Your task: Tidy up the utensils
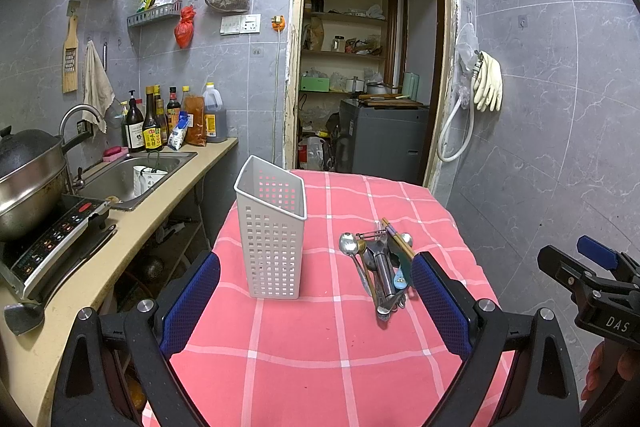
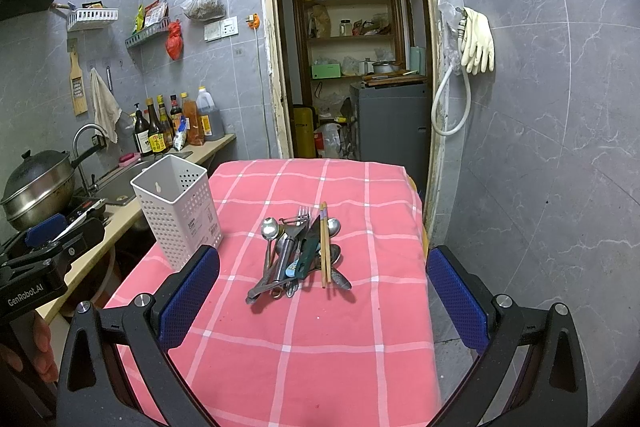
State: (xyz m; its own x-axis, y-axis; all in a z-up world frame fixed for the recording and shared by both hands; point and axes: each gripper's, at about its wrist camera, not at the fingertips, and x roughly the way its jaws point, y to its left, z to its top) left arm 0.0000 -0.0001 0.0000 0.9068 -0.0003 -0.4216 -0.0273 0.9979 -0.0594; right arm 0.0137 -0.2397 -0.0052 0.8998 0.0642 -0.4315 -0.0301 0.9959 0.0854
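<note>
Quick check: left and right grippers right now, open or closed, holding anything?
Left gripper: open, holding nothing, above the tablecloth.
Right gripper: open, holding nothing, facing the utensil pile.

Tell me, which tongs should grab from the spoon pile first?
Probably the right tongs. In their own view the utensil pile lies straight ahead between the open fingers. The left tongs face the gap between the white basket and the pile, which sits against their right finger. Both hold nothing.

Domestic kitchen. Indicators: steel sink (image 1: pixel 132 179) with faucet (image 1: pixel 78 117), sauce bottles (image 1: pixel 154 125) on the worktop (image 1: pixel 168 203), lidded pot (image 1: pixel 28 179) on an induction cooker (image 1: pixel 56 239), tiled walls, pantry shelves (image 1: pixel 344 55) through the doorway.
</note>
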